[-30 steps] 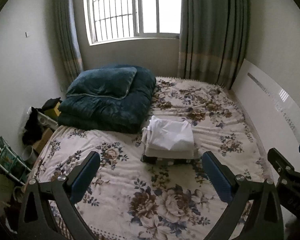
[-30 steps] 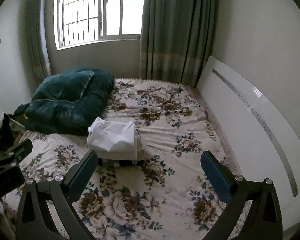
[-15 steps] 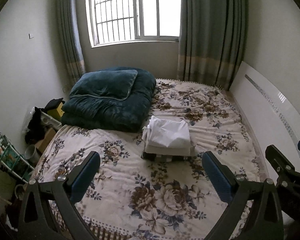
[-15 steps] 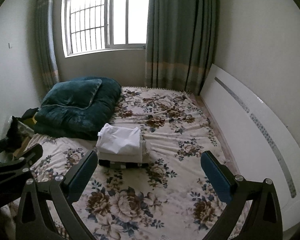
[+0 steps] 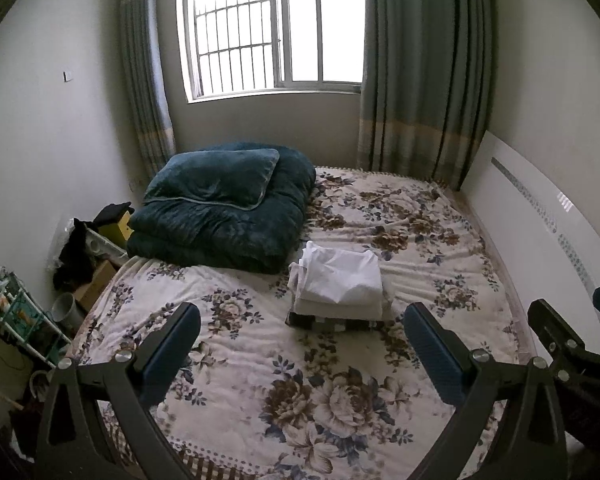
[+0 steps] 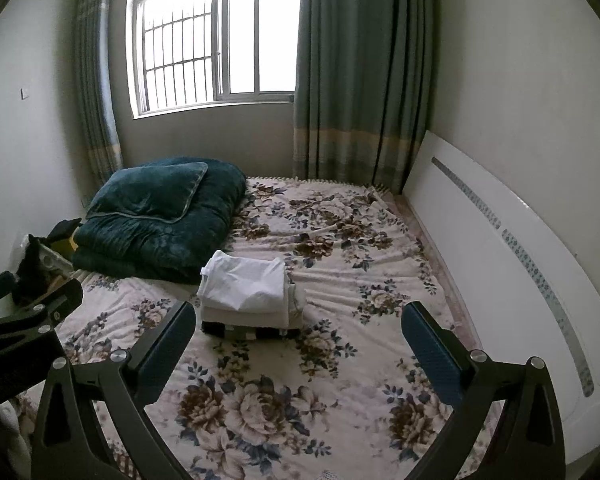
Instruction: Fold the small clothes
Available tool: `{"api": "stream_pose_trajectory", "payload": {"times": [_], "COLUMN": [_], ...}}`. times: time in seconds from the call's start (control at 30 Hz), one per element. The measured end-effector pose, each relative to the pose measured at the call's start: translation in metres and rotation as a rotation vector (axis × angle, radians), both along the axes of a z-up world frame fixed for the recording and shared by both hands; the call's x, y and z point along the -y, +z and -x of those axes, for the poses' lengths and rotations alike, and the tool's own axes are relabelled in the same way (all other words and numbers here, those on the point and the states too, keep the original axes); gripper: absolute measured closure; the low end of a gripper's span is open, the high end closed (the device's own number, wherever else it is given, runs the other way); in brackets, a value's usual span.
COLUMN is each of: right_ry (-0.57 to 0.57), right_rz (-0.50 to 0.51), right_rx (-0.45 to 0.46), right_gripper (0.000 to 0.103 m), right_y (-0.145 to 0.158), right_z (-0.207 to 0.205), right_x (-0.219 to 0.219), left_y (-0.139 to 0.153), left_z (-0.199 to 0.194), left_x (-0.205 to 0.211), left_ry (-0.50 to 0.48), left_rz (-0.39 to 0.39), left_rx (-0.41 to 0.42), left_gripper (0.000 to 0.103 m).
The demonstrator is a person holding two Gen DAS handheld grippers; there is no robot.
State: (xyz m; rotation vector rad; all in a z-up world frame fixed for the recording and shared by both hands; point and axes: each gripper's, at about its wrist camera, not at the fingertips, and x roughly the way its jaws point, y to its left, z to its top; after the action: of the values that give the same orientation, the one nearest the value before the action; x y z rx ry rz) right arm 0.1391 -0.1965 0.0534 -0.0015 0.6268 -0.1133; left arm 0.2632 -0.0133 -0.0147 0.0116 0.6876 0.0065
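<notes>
A stack of folded clothes [image 5: 340,284] lies in the middle of the floral bed [image 5: 300,400], white pieces on top and a dark piece at the bottom; it also shows in the right wrist view [image 6: 248,292]. My left gripper [image 5: 300,336] is open and empty, held well back from the stack, above the near part of the bed. My right gripper [image 6: 300,336] is open and empty too, also back from the stack. Part of the right gripper shows at the right edge of the left wrist view [image 5: 560,332].
A folded dark green quilt with a pillow [image 5: 224,208] lies at the bed's far left. A white headboard [image 6: 500,248] runs along the right. Clutter, a box and a small rack [image 5: 28,312] stand on the floor at the left. Window and curtains [image 5: 420,72] are behind.
Both grippers have pulled back and up from the bed; the stack looks smaller and farther away. Both stay open and empty.
</notes>
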Motion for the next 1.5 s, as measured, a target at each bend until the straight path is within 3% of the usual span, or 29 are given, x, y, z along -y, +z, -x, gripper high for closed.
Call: {"api": "stream_pose_trajectory", "payload": {"times": [1.5], "right_ry": [0.02], "right_rz": [-0.006], "right_rx": [0.004], "right_gripper": [0.0], "right_y": [0.007], "right_z": [0.0], "right_x": [-0.005], "left_y": [0.021], "left_z": [0.011], "left_x": [-0.009], "left_ry": [0.05], "left_rz": [-0.002], "left_rx": [0.019], "left_gripper": [0.0]}}
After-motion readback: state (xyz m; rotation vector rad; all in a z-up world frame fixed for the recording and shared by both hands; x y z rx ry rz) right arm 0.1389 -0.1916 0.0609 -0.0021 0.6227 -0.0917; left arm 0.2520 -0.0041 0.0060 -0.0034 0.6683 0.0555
